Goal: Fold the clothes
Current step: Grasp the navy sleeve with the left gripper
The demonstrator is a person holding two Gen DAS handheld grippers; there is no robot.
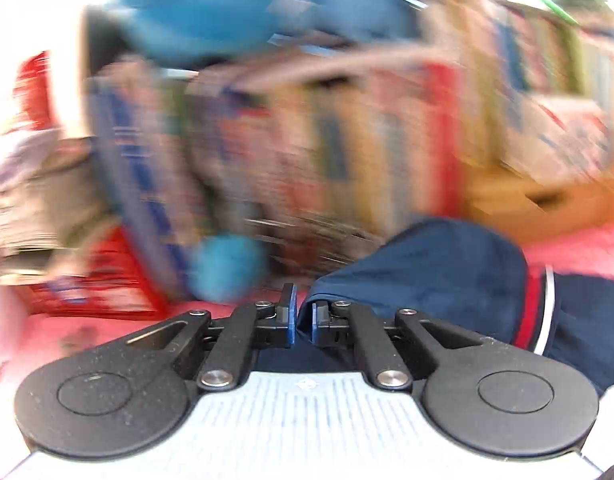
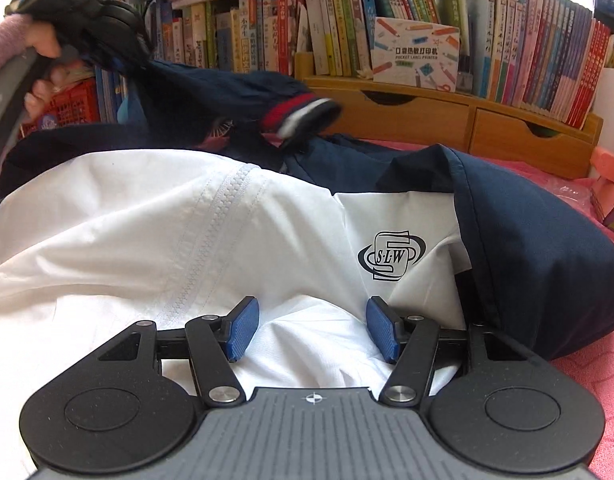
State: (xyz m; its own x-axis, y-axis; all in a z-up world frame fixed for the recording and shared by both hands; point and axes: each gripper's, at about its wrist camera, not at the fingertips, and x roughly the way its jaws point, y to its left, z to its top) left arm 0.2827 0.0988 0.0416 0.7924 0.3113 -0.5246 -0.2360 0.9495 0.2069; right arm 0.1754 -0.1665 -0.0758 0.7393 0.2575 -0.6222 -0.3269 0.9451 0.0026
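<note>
A navy and white jacket (image 2: pixel 167 216) lies on a pink bed cover (image 2: pixel 587 380), with a white zip and an "S·L·W" logo (image 2: pixel 389 256). My right gripper (image 2: pixel 313 328) is open, its blue pads just above the white front. My left gripper (image 1: pixel 303 320) is shut on the navy sleeve (image 1: pixel 447 264), which has a red and white cuff (image 1: pixel 541 312). In the right wrist view the left gripper (image 2: pixel 87 20) holds that sleeve (image 2: pixel 235 88) lifted at the upper left, cuff (image 2: pixel 303 116) hanging. The left wrist view is motion-blurred.
A bookshelf full of books (image 2: pixel 387 20) stands behind the bed, with wooden drawers (image 2: pixel 447 116) below. A red basket (image 2: pixel 67 104) sits at the left. Blue plush toys (image 1: pixel 211 12) lie on top of the books.
</note>
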